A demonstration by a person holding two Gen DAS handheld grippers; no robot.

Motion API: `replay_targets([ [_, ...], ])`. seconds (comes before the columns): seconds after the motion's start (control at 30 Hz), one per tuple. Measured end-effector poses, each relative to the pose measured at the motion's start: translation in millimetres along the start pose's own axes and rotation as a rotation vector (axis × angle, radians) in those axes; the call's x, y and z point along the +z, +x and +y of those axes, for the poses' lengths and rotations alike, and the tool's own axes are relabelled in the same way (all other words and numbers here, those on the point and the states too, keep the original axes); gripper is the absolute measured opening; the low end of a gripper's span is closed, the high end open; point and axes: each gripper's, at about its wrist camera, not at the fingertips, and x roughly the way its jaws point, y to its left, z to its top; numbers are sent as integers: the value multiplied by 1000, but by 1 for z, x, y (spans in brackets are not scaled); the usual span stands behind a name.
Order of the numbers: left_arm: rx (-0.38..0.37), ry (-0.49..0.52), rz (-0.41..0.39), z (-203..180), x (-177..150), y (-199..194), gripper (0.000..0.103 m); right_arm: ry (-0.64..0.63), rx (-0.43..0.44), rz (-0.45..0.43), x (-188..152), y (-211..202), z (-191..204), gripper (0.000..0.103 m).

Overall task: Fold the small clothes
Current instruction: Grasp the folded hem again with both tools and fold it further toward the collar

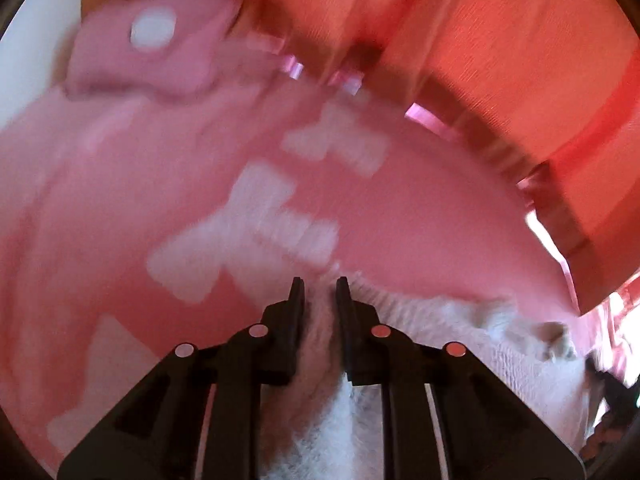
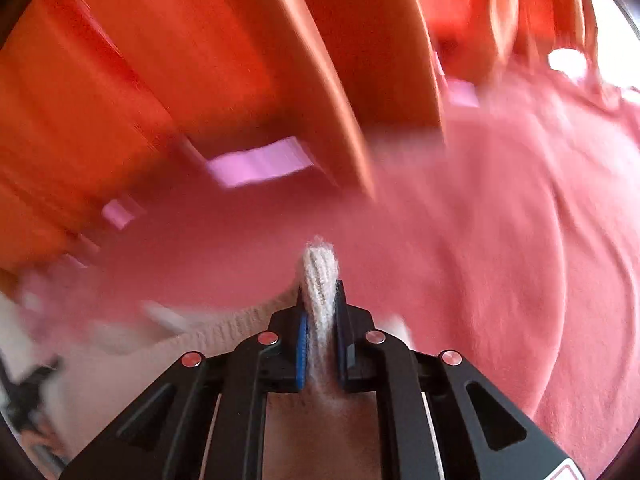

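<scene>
Left gripper (image 1: 319,285) fingers, right gripper (image 2: 320,292) fingers both clamped on white knit garment (image 2: 319,268)

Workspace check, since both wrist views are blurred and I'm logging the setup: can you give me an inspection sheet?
Surface: pink bedcover with pale blocky print, wrinkled.
Job's things: white knit garment, pinched at two spots.
Clutter: pink cushion with a white patch.
Grippers: left gripper shut on the knit; right gripper shut on a ribbed edge.
Cables: nothing seen.
Surroundings: orange-red wooden frame; all motion-blurred.
</scene>
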Motion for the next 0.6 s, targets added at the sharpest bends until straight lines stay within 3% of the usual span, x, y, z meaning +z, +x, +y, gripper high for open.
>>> replay_targets([
  [0.1, 4, -8, -23, 0, 3, -11, 20, 18, -22, -20, 7, -19, 3, 15],
  [0.2, 47, 52, -115, -20, 3, -53, 21, -48, -59, -151, 4, -56, 30, 24],
  [0.27, 23, 114, -170, -39, -2, -77, 47, -153, 31, -200, -5, -77, 64, 24],
  [0.3, 3, 144, -189, -50, -8, -87, 51, -196, 76, -194, -9, -80, 76, 24],
  [0.37, -56, 243, -175, -77, -29, -92, 52, -315, 212, -118, -30, -78, 114, 24],
  [0.43, -106, 343, -71, -101, -55, -77, 52, -444, 325, 26, -61, -61, 151, 24],
  [0.5, -79, 399, 4, -112, -73, -59, 52, -538, 329, 136, -86, -42, 170, 20],
  [0.6, 22, 424, 39, -104, -77, -41, 52, -560, 207, 140, -85, -26, 158, 13],
])
